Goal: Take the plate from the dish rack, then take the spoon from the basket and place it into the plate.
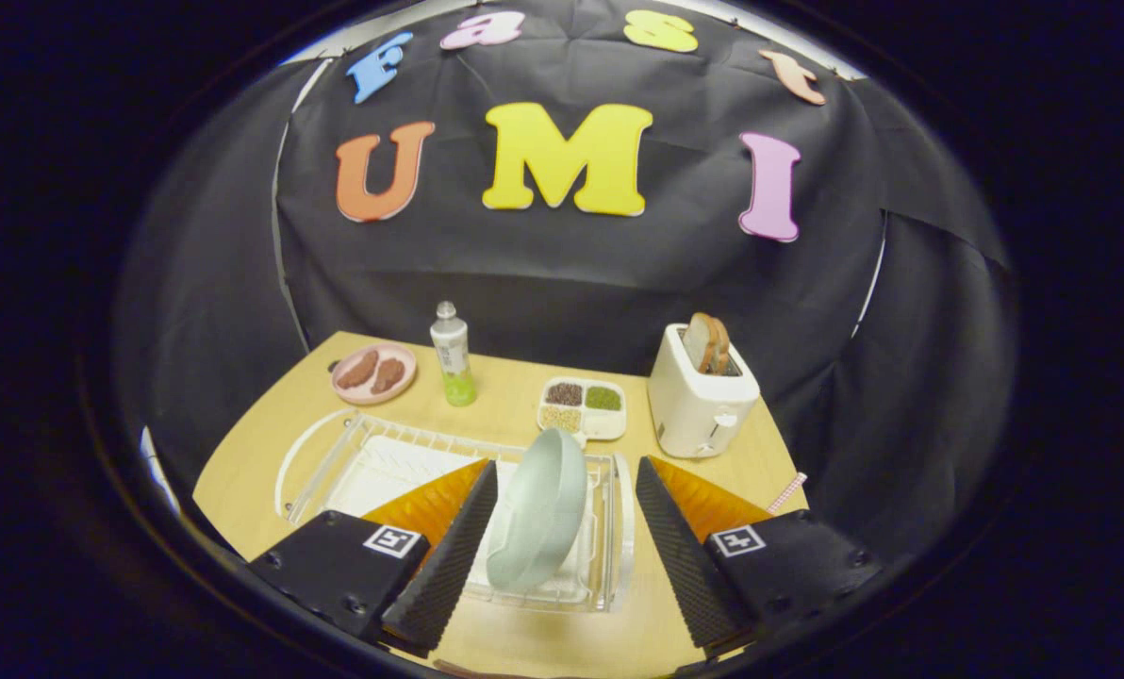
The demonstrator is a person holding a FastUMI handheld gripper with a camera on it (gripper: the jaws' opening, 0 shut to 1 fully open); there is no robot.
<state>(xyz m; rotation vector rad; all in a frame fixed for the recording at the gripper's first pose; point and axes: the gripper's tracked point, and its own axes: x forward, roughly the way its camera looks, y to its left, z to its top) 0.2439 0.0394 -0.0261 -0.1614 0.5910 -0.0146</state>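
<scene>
While the pale green round plate (538, 514) stands on edge in the clear wire dish rack (336, 462), the gripper (554, 552) straddles it with fingers apart, seemingly not touching; closing on its rim comes next.

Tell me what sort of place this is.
Probably a mock kitchen counter in a booth: a white wire dish rack holding a pale green plate, a white toaster with bread, and the open gripper around the plate.

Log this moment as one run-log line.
step: approach plate | gripper: open, fingers either side of plate | plate: upright in dish rack
</scene>
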